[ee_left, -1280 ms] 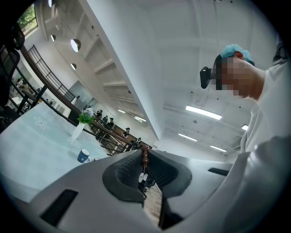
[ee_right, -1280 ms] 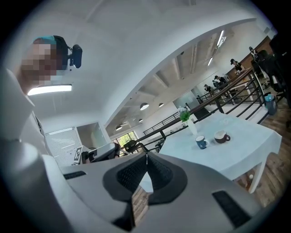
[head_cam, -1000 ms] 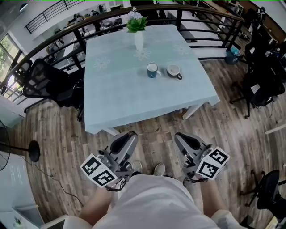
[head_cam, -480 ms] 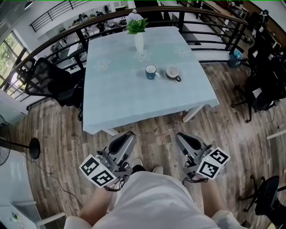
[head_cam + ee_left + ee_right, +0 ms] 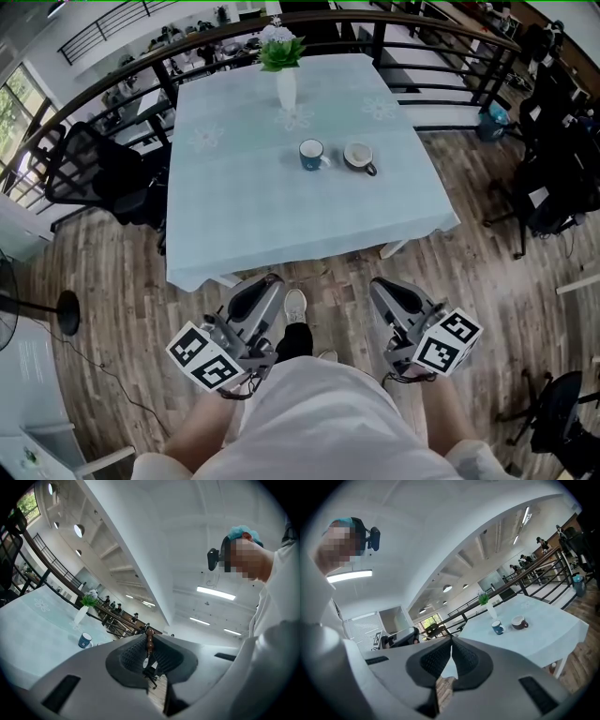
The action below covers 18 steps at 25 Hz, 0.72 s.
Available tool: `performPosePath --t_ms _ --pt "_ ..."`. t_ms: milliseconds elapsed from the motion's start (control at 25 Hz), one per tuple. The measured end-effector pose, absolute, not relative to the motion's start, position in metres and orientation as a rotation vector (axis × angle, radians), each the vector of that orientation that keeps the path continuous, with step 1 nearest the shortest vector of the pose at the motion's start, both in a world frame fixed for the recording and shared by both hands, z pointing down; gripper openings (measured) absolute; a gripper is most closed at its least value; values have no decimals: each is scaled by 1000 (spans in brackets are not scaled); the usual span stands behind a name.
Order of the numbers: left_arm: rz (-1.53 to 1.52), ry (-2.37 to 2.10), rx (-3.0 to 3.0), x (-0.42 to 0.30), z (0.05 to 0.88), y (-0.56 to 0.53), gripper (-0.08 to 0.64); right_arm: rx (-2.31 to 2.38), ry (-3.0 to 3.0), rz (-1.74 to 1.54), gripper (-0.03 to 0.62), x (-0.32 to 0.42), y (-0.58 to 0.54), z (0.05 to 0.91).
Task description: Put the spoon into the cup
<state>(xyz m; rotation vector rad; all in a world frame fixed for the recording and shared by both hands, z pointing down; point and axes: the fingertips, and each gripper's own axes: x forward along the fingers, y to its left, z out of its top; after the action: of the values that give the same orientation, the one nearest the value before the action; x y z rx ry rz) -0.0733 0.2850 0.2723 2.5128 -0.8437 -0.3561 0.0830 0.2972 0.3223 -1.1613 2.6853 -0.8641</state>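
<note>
A blue cup (image 5: 311,155) and a brown cup (image 5: 358,157) stand side by side near the middle of the light blue table (image 5: 253,225). Both also show far off in the right gripper view, the blue cup (image 5: 497,627) left of the brown cup (image 5: 518,622). My left gripper (image 5: 271,279) hangs level over the wood floor, short of the table. It is shut on a thin brown beaded spoon handle (image 5: 149,642) pinched at its tips (image 5: 149,634). My right gripper (image 5: 376,282) is beside it, shut with nothing held (image 5: 451,641).
A white vase with a green plant (image 5: 285,80) stands at the table's far side. A black office chair (image 5: 94,173) is left of the table and more black chairs (image 5: 553,178) are at the right. A dark railing (image 5: 122,89) runs behind. The person's shoe (image 5: 294,305) is between the grippers.
The table has drawn nearer and shifted a little left in the head view. One foot has stepped forward between the grippers. Both grippers keep their place and their jaws are unchanged.
</note>
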Motion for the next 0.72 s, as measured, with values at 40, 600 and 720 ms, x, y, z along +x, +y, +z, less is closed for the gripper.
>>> performPosePath --t_ms 40,600,720 --pt "-356 -843 2512 -73 274 280 52 -1165 2684 -866 23 84 293 323" --pt "-322 -823 2475 -88 301 174 52 -1191 2674 -936 23 63 193 345" --pt "-312 -817 2466 -91 309 149 52 -1201 2672 -960 23 60 170 356"
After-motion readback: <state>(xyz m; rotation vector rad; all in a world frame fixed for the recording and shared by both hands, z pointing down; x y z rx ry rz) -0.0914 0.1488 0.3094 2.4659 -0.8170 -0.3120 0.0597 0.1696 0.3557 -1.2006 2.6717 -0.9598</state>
